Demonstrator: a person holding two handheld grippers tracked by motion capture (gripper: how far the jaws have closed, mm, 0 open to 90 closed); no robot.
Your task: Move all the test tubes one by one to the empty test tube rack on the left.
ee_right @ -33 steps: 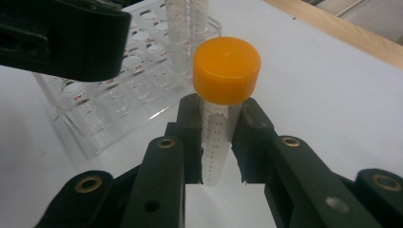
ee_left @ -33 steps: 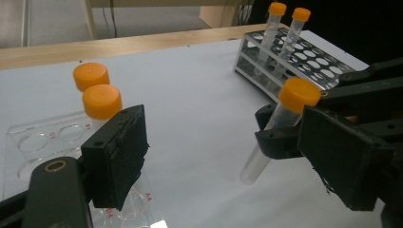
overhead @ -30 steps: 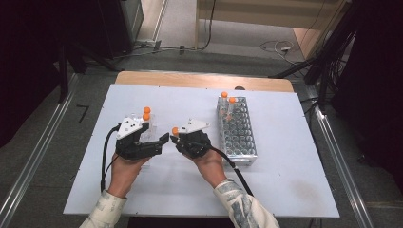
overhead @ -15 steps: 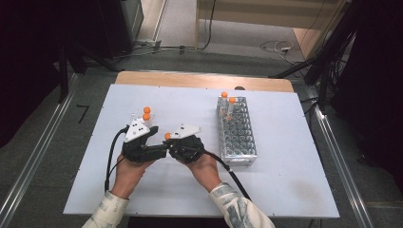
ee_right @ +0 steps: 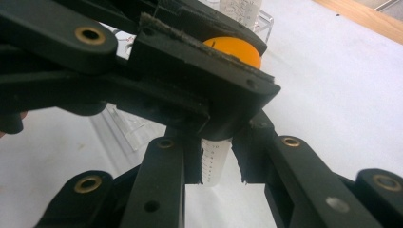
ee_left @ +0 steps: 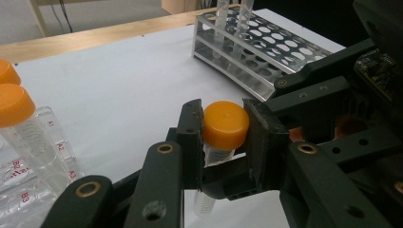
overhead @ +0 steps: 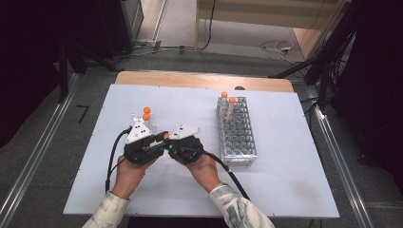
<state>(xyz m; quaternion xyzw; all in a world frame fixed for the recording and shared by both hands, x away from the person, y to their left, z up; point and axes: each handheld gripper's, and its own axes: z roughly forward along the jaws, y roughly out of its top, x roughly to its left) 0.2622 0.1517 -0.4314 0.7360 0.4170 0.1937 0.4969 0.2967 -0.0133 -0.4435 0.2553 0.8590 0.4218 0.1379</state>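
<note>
Orange-capped tube (ee_left: 224, 127) sits between both grippers, just above the white worktop (overhead: 285, 190), left of centre in the high view. L gripper (overhead: 159, 140) has just been closing; in the left gripper view its two black fingers (ee_left: 191, 137) now press on either side of the orange cap (ee_left: 226, 124), so it's clamped on the cap end. R gripper (overhead: 167, 142) is closed on the clear body of the same tube; in the right gripper view its fingers (ee_right: 251, 161) pinch the graduated shaft (ee_right: 215, 161) just below the L gripper's pad, w/ the cap showing above. Tube stands roughly upright in the left gripper view, lower end hanging free under the fingers. Can't tell if it touches the worktop.

Both hands meet nose to nose, grippers touching or nearly so around the tube. Cables trail back toward the person's sleeves.

Just beyond the L gripper: small clear holder (overhead: 138, 118) w/ two more orange-capped tubes (overhead: 146, 114), labels A1, A2, B3 readable on it in the left gripper view. Metal rack (overhead: 237, 137) lies to the right, well apart from the hands, w/ two capped tubes (overhead: 228, 99) standing at its far end.
</note>
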